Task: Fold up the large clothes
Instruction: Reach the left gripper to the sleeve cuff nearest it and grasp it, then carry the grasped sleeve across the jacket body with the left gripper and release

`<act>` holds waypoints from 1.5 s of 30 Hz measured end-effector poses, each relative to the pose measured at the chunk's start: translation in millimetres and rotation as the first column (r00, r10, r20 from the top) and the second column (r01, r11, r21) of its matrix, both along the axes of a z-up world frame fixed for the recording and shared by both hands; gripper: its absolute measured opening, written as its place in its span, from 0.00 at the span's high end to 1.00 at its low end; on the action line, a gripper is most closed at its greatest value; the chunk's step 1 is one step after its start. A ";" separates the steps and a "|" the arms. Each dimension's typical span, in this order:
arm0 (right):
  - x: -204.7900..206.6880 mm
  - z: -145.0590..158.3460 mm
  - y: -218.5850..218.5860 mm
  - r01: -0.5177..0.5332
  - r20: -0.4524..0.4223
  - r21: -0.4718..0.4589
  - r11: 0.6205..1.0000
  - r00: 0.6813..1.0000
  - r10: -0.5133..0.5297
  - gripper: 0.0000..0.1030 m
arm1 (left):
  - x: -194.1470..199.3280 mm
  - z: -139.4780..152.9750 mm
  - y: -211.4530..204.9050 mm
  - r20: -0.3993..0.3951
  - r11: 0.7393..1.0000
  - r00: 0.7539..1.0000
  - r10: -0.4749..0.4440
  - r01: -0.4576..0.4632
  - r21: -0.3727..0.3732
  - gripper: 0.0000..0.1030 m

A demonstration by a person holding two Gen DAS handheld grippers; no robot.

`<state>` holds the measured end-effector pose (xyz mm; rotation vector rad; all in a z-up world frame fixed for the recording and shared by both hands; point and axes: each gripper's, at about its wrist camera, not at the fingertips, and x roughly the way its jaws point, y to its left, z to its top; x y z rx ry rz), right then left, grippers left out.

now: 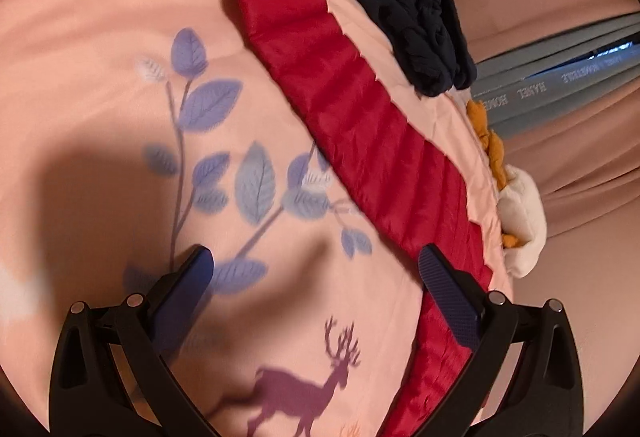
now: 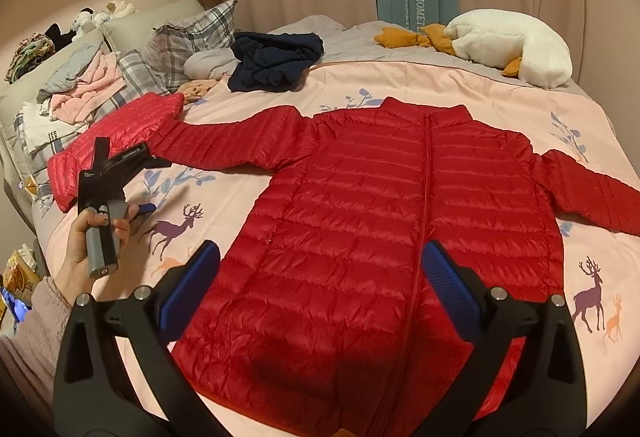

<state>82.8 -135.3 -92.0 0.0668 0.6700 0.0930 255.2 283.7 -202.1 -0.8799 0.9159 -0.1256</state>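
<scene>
Red puffer jacket [image 2: 384, 221] laid flat and zipped on a pink deer-print bedspread [image 2: 248, 193], with both your grippers hovering empty.

From your right gripper [image 2: 320, 257], jaws spread wide and holding nothing, the jacket fills the centre, collar toward twelve o'clock and sleeves stretched toward nine and three. Your left hand [image 2: 86, 241] grips the other tool's handle at eight o'clock, near the sleeve end. A navy garment [image 2: 276, 61] lies at eleven, a white plush toy [image 2: 516, 45] at one. Your left gripper [image 1: 316, 269] is also spread wide above the bedspread, one red sleeve [image 1: 360, 141] running from twelve toward five beside its right finger.
</scene>
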 end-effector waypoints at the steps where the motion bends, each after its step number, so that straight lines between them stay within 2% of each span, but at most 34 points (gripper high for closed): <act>1: 1.9 -1.5 -0.2 0.002 -0.003 -0.008 1.000 1.000 -0.002 0.02 | 4.1 -0.1 1.8 0.007 1.000 1.000 0.004 -0.004 -0.005 0.01; 7: 10.7 -12.2 -11.3 0.029 -0.016 -0.016 0.999 0.999 -0.029 0.02 | 36.0 -3.9 10.7 0.035 0.998 0.999 0.041 -0.039 -0.054 0.01; 15: 22.3 -23.9 -31.4 0.072 -0.038 0.009 0.997 0.997 -0.072 0.02 | 92.3 -4.7 11.1 0.064 0.994 0.995 0.080 -0.075 -0.075 0.01; 22: 24.5 -24.0 -42.5 0.106 -0.023 -0.028 0.994 0.994 -0.106 0.02 | 118.6 -1.2 3.7 0.057 0.992 0.991 0.122 -0.120 -0.024 0.01; 23: 25.2 -24.1 -44.3 0.108 -0.023 -0.027 0.994 0.994 -0.109 0.02 | 119.0 -0.6 2.7 0.057 0.992 0.990 0.128 -0.127 -0.012 0.07; 24: 25.4 -24.5 -46.3 0.113 -0.023 -0.024 0.993 0.993 -0.113 0.02 | 119.2 -1.1 2.2 0.050 0.991 0.990 0.133 -0.133 0.001 0.20; 25: 25.2 -24.7 -47.3 0.116 -0.024 -0.021 0.993 0.993 -0.116 0.02 | 119.9 -2.8 2.8 0.040 0.991 0.990 0.136 -0.136 0.010 0.28; 27: 24.7 -24.8 -49.4 0.120 -0.023 -0.013 0.993 0.993 -0.120 0.02 | 121.2 -8.2 5.1 0.002 0.990 0.990 0.138 -0.138 0.029 0.59; 28: 23.5 -25.1 -50.8 0.121 -0.023 -0.009 0.993 0.992 -0.121 0.02 | 122.2 -9.4 6.2 -0.016 0.990 0.991 0.135 -0.134 0.051 0.65; 30: 22.1 -25.6 -52.3 0.122 -0.024 -0.004 0.993 0.992 -0.122 0.02 | 123.0 -6.9 6.5 -0.022 0.989 0.993 0.120 -0.118 0.090 0.83; 31: 21.1 -25.8 -53.4 0.123 -0.025 -0.003 0.992 0.992 -0.123 0.02 | 122.4 -4.2 6.0 -0.018 0.989 0.994 0.109 -0.107 0.099 0.88; 34: 16.7 -25.2 -57.3 0.131 -0.026 0.006 0.991 0.991 -0.130 0.02 | 115.1 13.1 2.4 0.035 0.986 0.994 0.106 -0.110 0.129 0.93; 37: 8.7 -21.7 -63.9 0.142 -0.007 0.016 0.990 0.990 -0.142 0.02 | 103.9 45.6 -10.8 0.116 0.976 0.989 0.091 -0.111 0.186 0.94; 39: 3.2 -19.5 -69.8 0.153 0.003 0.030 0.988 0.988 -0.153 0.02 | 94.4 75.7 -29.2 0.179 0.964 0.983 0.049 -0.094 0.251 0.94; 43: -7.7 -19.3 -82.0 0.172 0.006 0.070 0.983 0.985 -0.173 0.02 | 71.8 131.5 -86.1 0.294 0.916 0.952 -0.091 -0.036 0.399 0.94; 45: -12.3 -19.7 -86.7 0.179 0.004 0.084 0.980 0.984 -0.180 0.02 | 53.0 154.4 -123.7 0.341 0.877 0.921 -0.187 0.000 0.481 0.94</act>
